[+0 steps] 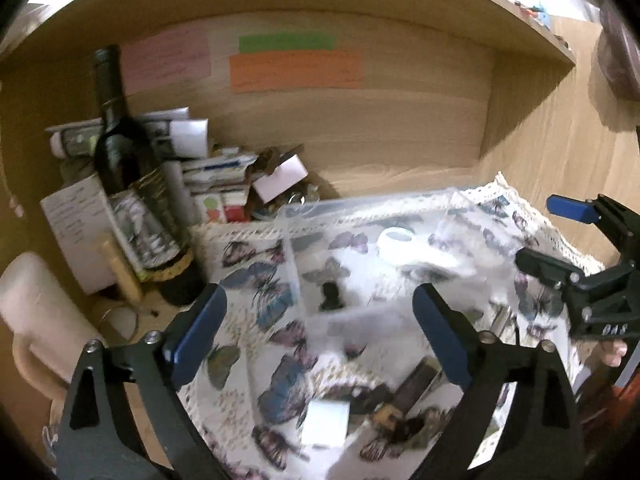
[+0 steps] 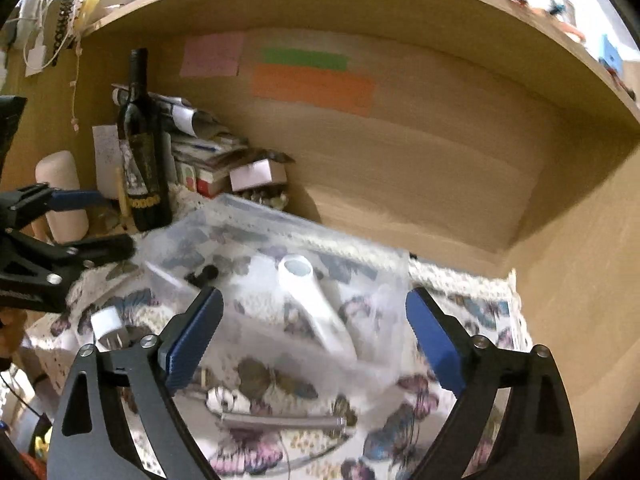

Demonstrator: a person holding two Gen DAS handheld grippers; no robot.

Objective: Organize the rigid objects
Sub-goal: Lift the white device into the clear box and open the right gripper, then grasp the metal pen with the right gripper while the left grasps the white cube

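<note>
Clear organizer box (image 2: 280,248) lies ahead of the spread right hand-held gripper (image 2: 316,332).

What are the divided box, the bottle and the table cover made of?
Divided box: clear plastic, the butterfly print shows through. Bottle: dark glass by its gloss, paper label. Table cover: looks like printed cloth or vinyl with a lace-style edge; can't tell which.

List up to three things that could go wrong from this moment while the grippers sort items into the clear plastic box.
1. The dark wine bottle stands upright just left of the left gripper; a sideways swing might topple it.
2. The clear plastic box looks light and see-through, so the open right gripper could nudge or misjudge its walls.
3. The white tube in the box might roll when other items drop in.
</note>
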